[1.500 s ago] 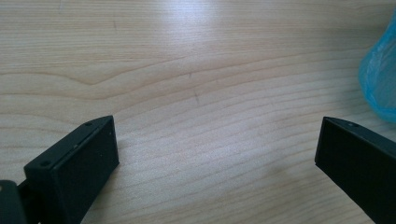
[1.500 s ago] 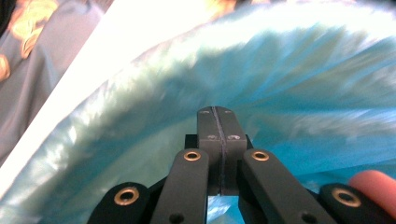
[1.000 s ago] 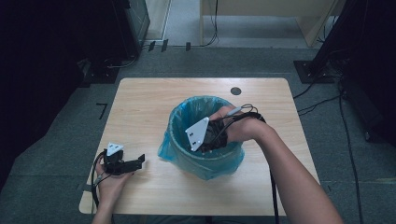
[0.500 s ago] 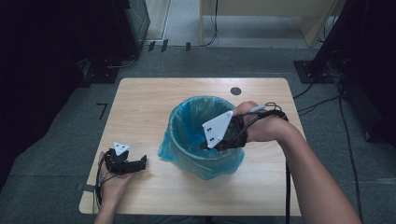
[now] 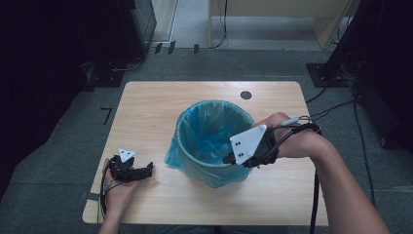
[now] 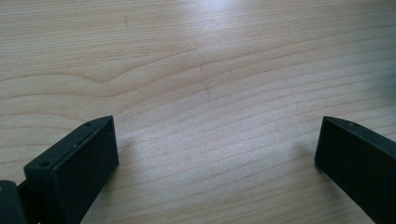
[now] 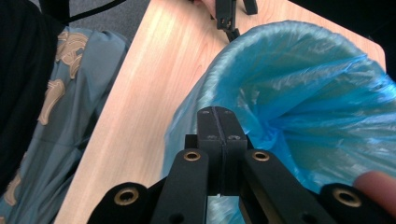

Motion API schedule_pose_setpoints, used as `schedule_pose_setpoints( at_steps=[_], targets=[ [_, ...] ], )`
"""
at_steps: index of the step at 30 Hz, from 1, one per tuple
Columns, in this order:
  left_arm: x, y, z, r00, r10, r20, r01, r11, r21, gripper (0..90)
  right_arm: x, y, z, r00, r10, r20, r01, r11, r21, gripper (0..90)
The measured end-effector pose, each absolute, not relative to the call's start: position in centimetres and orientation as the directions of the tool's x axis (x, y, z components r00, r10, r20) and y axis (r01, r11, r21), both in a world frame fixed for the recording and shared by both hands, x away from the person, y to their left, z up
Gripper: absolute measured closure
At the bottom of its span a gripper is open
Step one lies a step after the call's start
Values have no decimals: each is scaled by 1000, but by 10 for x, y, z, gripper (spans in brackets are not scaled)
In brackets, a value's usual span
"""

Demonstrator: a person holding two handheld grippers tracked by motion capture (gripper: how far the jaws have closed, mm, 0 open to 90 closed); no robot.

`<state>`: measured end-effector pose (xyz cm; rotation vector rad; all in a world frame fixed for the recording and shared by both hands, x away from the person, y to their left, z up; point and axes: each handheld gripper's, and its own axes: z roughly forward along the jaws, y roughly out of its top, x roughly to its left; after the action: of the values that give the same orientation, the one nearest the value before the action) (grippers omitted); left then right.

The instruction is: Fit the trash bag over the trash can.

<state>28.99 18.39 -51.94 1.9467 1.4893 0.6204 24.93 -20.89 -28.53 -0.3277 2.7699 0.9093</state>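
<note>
Blue-lined bin (image 5: 212, 141) stands mid-table (image 5: 160, 102). Right gripper (image 7: 218, 122) over bin's near-right rim, jaws pressed together, nothing visible between them. Left gripper (image 5: 146, 170) rests on the wood left of bin, well apart, jaws spread wide, empty.

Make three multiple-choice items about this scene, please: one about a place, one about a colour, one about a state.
1. Where does the left gripper rest?
A. inside the bin
B. on the wooden table, left of the bin
C. on the floor

2. What colour is the bag that lines the bin?
A. blue
B. black
C. white

3. How are the fingers of the right gripper?
A. wide open
B. shut on a bottle
C. shut, with nothing between them

Answers: 1 B, the high view shows it lying on the tabletop by the left hand. 2 A, the liner is blue in both views. 3 C, the right gripper view shows both fingers pressed together, empty.
</note>
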Motion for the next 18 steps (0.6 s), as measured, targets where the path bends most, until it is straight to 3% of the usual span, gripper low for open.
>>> schedule_pose_setpoints(
  at_steps=[10,15,18],
  targets=[
    [290,184,-520,254,967,3,684,-182,707,0,239,-227,-298,-966,-127,-226,-236,788,568,876],
    [290,184,-519,255,967,4,684,-183,706,0,233,-237,-307,-979,-110,-173,-190,798,573,799],
    [290,184,-519,254,967,3,684,-182,707,0,229,-243,-313,-988,-88,-129,-147,795,588,672]
  ],
)
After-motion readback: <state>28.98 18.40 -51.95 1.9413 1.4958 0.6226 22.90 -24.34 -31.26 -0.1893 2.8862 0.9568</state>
